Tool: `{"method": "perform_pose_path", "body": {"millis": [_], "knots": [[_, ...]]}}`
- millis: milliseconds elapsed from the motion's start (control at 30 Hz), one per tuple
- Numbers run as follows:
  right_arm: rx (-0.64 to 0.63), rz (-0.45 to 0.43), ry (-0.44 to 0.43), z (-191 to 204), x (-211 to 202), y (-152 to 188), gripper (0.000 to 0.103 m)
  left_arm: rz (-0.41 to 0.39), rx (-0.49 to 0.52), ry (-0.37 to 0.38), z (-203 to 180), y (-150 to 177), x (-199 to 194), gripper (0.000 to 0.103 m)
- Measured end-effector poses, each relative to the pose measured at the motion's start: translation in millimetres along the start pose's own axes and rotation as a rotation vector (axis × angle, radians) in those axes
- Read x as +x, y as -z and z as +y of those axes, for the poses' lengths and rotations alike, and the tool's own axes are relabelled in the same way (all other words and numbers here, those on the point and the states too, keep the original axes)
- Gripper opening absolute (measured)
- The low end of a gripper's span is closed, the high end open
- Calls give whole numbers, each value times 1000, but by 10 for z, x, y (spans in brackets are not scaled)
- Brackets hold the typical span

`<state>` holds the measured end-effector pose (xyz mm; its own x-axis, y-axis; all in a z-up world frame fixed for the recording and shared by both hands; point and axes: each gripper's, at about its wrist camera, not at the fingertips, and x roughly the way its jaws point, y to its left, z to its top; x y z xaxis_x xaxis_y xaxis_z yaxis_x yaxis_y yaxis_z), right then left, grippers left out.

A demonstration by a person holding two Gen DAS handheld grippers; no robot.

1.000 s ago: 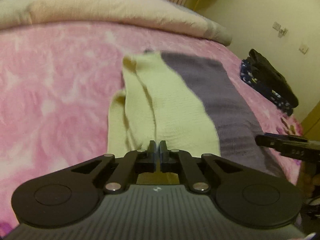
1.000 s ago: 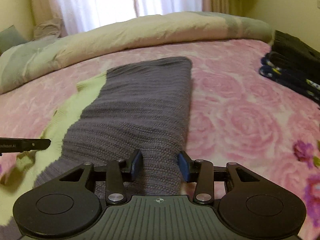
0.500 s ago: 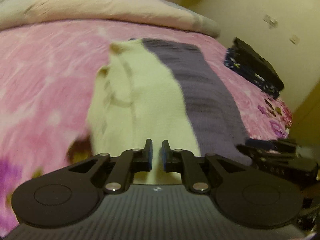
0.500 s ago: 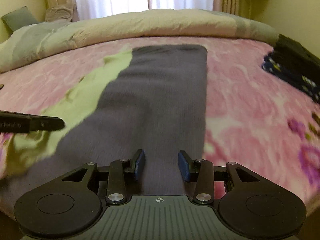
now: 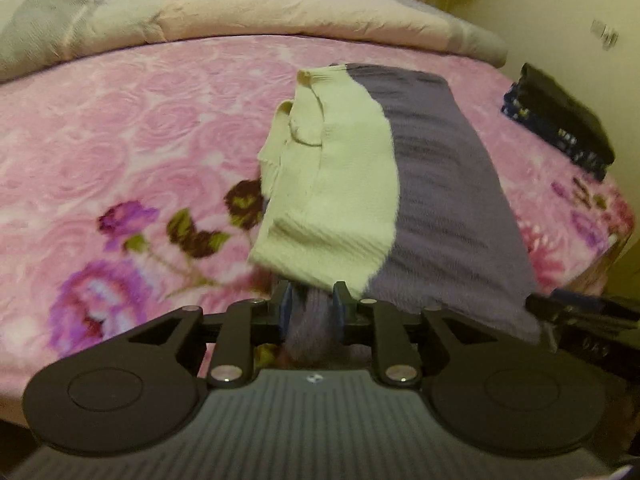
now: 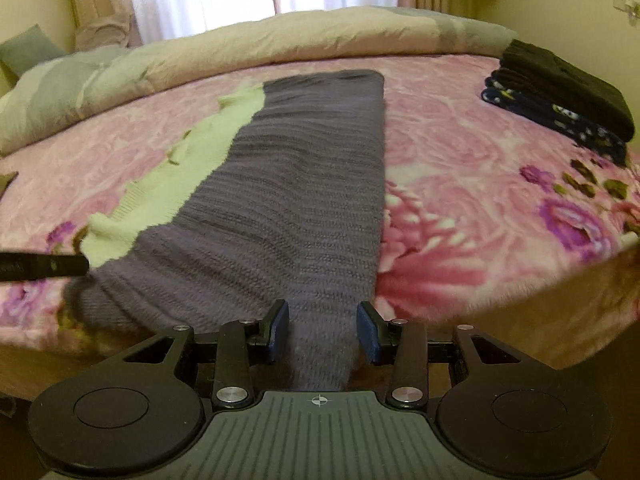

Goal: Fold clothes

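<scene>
Ribbed purple-and-cream knit sweater point(image 6: 304, 184), folded long

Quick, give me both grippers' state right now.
Left gripper: open, purple knit hem of the sweater between its fingers, not pinched.
Right gripper: open wide, the sweater's near edge between its fingers, not clamped.
</scene>
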<state>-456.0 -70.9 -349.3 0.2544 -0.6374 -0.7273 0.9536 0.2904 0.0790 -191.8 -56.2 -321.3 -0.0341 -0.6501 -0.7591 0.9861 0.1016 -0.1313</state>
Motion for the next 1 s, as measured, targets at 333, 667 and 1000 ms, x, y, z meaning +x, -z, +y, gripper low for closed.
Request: {"method": "perform_pose_path", "body": {"millis": [333,667,1000], "knots": [[13,-42,33,50,-388,124,42,-41,51,-60,-281,159,-369,29],[-5,-90,24,147,-704,236,42,-88,77,-84,-370,328,-709,29],[-23,-135,-19,205,-928,244,42,-157,57,-9,-311,353,-1009,29]]}}
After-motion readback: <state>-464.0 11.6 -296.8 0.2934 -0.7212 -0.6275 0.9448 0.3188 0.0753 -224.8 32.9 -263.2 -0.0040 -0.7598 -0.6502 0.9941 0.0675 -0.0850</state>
